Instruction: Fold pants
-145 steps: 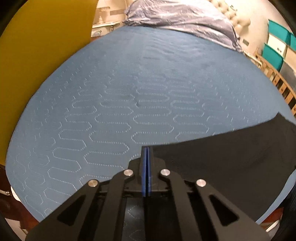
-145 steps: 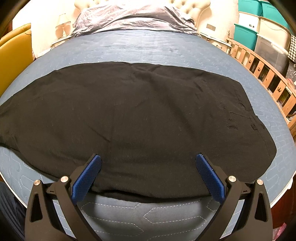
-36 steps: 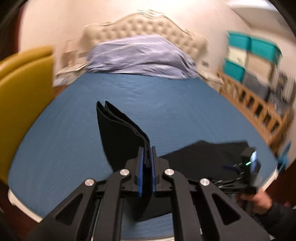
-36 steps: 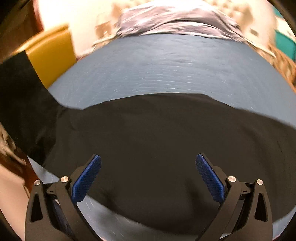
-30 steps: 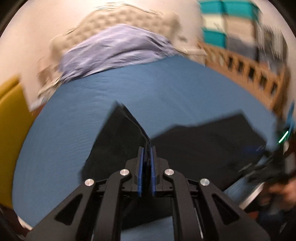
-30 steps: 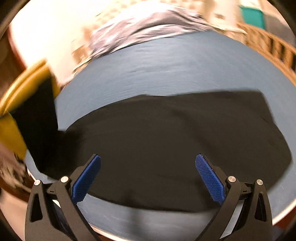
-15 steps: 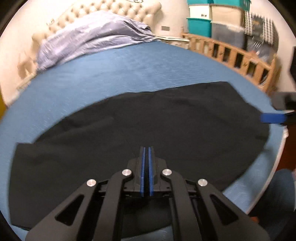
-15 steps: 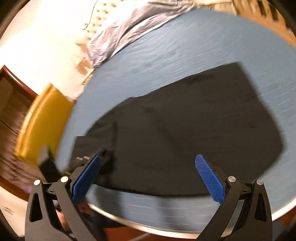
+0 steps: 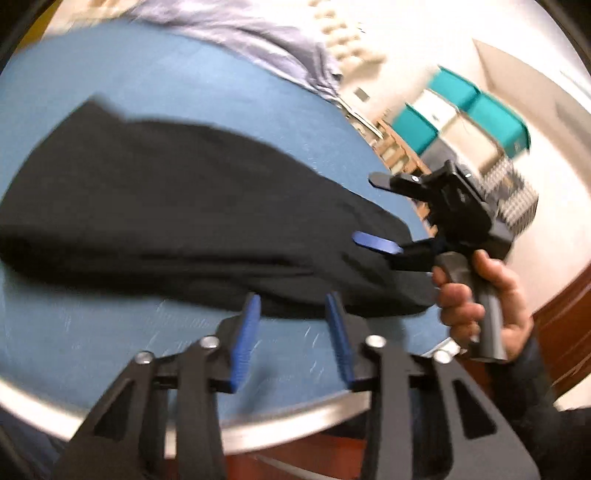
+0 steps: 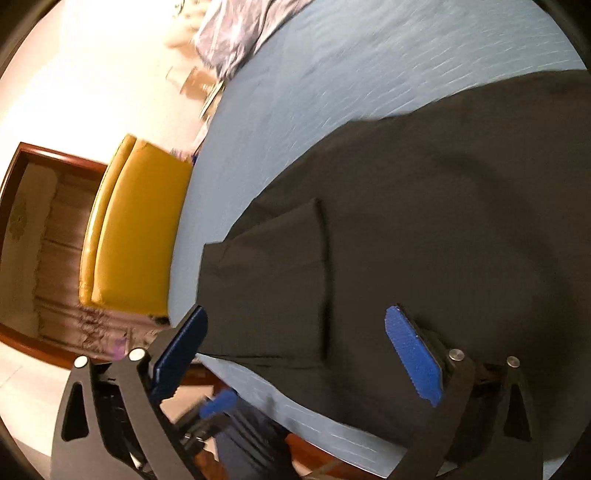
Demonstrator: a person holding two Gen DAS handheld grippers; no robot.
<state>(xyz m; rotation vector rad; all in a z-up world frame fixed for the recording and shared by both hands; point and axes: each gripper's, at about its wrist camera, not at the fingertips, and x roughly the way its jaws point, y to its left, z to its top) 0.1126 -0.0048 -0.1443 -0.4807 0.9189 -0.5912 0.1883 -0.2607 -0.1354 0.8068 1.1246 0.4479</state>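
The black pants (image 9: pixel 177 206) lie folded over on the blue mattress (image 9: pixel 110 347), near its front edge. In the right wrist view the pants (image 10: pixel 424 221) show a doubled layer whose hem edge (image 10: pixel 322 277) runs straight across the top. My left gripper (image 9: pixel 291 325) is open just short of the near edge of the cloth, holding nothing. My right gripper (image 10: pixel 299 350) is open wide over the folded cloth, empty. From the left wrist view the right gripper (image 9: pixel 369 208) hovers at the right end of the pants, held by a hand (image 9: pixel 476 299).
A lilac duvet (image 9: pixel 236 33) is bunched at the head of the bed. Teal storage boxes (image 9: pixel 461 110) and a wooden rail (image 9: pixel 391 147) stand to the right. A yellow chair (image 10: pixel 136 229) sits off the left side. The mattress rim (image 9: pixel 258 424) is right below my left gripper.
My left gripper carried the leg ends across onto the other half of the pants, then opened and let go. The right gripper stayed open and swung over the fold.
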